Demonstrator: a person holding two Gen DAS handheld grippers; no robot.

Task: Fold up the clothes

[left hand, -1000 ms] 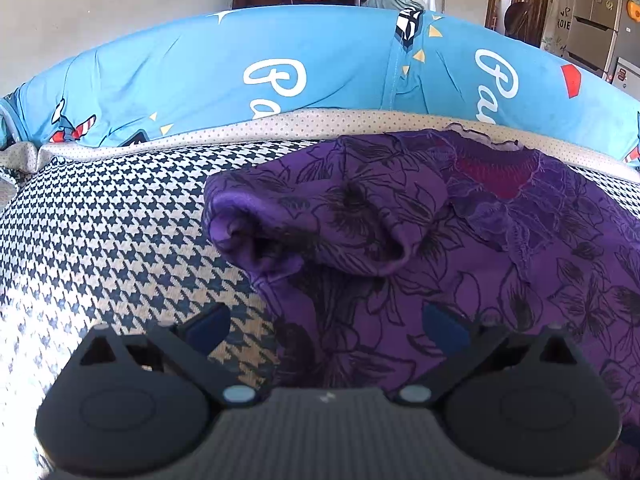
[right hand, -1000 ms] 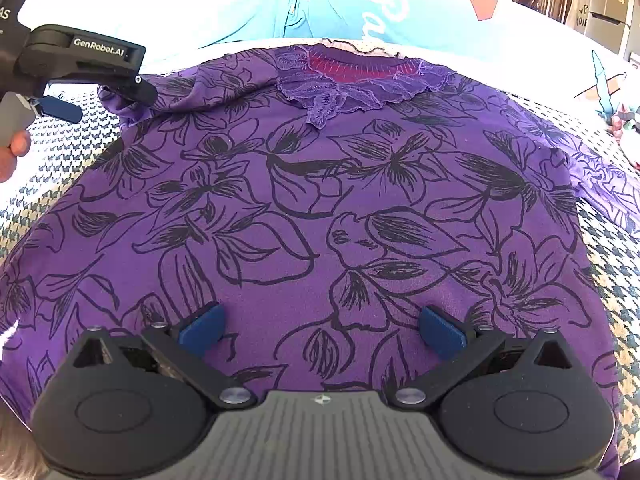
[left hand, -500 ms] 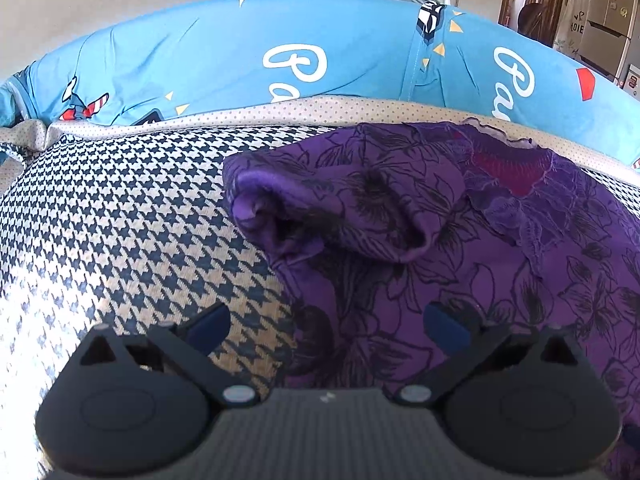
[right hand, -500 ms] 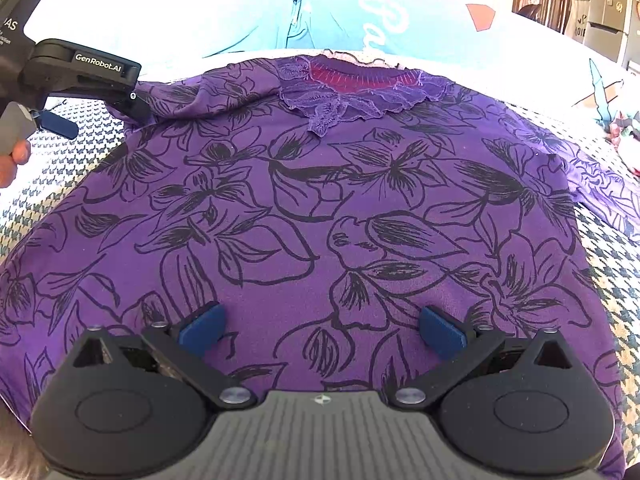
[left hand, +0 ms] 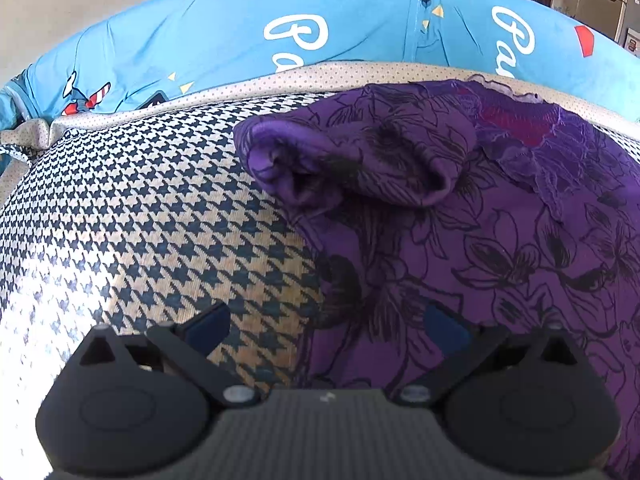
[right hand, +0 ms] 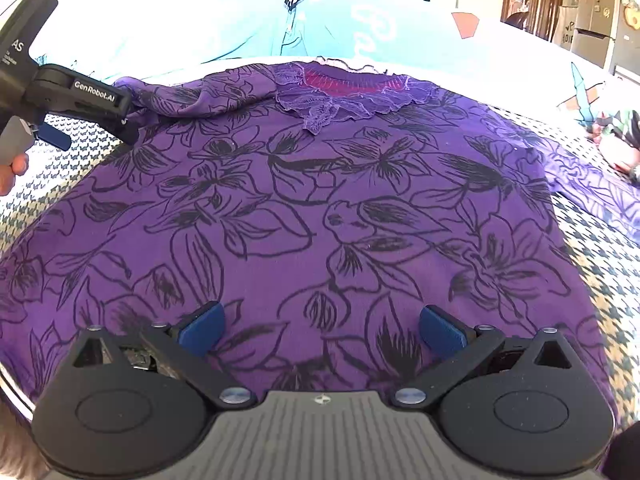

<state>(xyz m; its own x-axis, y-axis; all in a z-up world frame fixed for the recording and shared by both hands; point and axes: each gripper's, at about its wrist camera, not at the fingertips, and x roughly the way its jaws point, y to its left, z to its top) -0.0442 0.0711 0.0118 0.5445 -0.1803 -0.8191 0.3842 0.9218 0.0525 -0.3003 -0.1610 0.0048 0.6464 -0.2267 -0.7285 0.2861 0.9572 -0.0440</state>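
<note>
A purple top (right hand: 320, 208) with black flower outlines lies flat, front up, on the houndstooth bedcover (left hand: 140, 208). Its lace collar (right hand: 344, 100) points away from me. The left sleeve (left hand: 360, 164) is folded in onto the shoulder in a loose roll. The right sleeve (right hand: 592, 176) stretches out to the right. My left gripper (left hand: 326, 326) is open over the top's left edge, one pad over fabric, the other over bedcover. In the right wrist view the left gripper (right hand: 94, 136) sits beside that sleeve. My right gripper (right hand: 322, 328) is open, low over the hem, holding nothing.
Blue printed bedding (left hand: 320, 32) runs along the far side of the bed. A small colourful object (right hand: 616, 140) lies at the right edge past the sleeve. A person's fingertip (right hand: 12, 172) shows on the left handle. A doorway and fridge (right hand: 592, 32) stand far right.
The left gripper has drawn back a little to the left from the folded sleeve, which now sits higher in its view. Both grippers stay open. The top has not moved.
</note>
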